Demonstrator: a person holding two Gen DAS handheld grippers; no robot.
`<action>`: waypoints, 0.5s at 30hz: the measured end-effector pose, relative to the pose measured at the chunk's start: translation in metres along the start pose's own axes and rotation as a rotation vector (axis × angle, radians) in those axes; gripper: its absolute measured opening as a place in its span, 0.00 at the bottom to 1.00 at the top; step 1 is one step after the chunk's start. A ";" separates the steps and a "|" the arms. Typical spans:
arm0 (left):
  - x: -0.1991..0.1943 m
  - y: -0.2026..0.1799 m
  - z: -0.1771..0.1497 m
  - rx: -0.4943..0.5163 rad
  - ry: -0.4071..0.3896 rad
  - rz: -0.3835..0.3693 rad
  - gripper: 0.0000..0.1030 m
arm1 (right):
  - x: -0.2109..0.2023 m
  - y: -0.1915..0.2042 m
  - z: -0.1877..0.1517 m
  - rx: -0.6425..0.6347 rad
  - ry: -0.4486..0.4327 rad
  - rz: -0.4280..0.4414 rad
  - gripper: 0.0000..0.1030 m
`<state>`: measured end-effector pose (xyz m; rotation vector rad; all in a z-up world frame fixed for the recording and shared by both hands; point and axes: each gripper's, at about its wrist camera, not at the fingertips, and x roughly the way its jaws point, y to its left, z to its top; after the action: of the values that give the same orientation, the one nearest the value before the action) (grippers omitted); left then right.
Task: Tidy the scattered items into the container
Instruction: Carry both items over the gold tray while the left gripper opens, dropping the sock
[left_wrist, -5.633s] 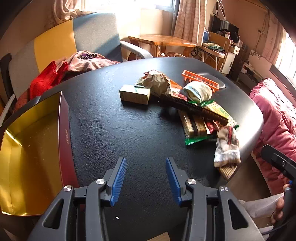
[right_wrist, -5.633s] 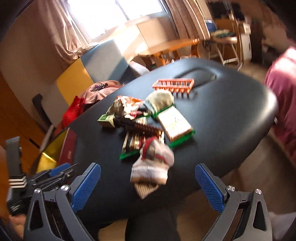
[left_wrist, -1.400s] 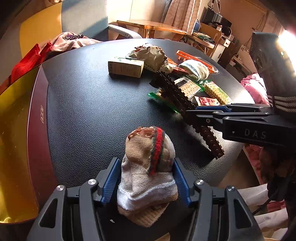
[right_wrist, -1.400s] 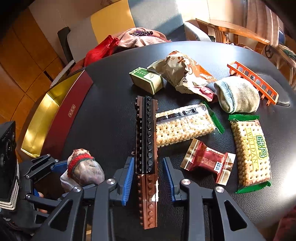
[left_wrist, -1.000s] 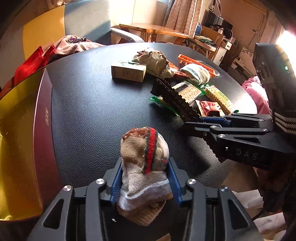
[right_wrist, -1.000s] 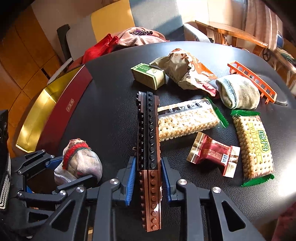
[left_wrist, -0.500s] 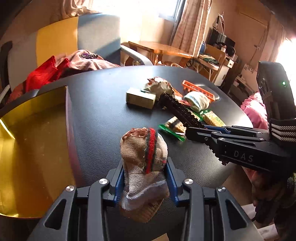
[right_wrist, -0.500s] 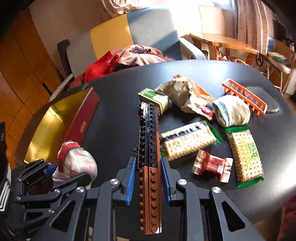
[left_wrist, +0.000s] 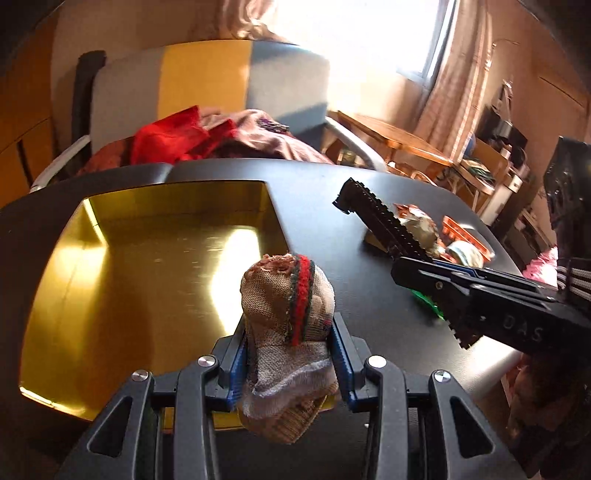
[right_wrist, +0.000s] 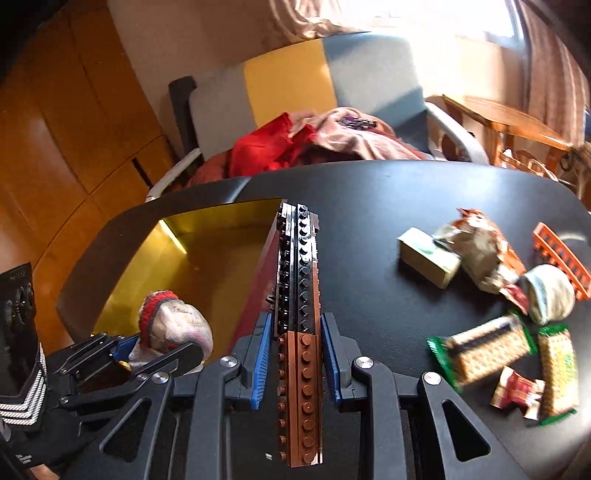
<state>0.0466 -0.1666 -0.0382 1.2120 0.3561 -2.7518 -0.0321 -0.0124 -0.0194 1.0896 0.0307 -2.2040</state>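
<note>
My left gripper is shut on a beige sock with a red and green band, held over the near right edge of the gold-lined box. My right gripper is shut on a long black and brown brick bar, lifted above the table with its tip near the box's red right wall. The bar also shows in the left wrist view. The sock in the left gripper shows in the right wrist view.
On the black table to the right lie a small green-beige carton, a crumpled snack bag, a pale rolled sock, an orange plastic rack, two cracker packs and a red candy wrapper. A chair with clothes stands behind.
Both grippers have lifted and swung left toward the box. The sock now hangs over the box's edge and the brick bar is off the table, pointing at the box wall.
</note>
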 end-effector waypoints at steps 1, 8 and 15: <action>0.000 0.007 0.001 -0.016 -0.002 0.014 0.39 | 0.004 0.008 0.002 -0.013 0.003 0.009 0.26; -0.007 0.051 0.002 -0.113 -0.022 0.093 0.39 | 0.027 0.047 0.014 -0.063 0.015 0.059 0.26; -0.020 0.067 -0.003 -0.127 -0.052 0.133 0.39 | 0.017 0.052 0.010 -0.069 -0.035 0.022 0.26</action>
<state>0.0750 -0.2301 -0.0362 1.0904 0.4220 -2.5991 -0.0167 -0.0652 -0.0115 1.0091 0.0790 -2.1854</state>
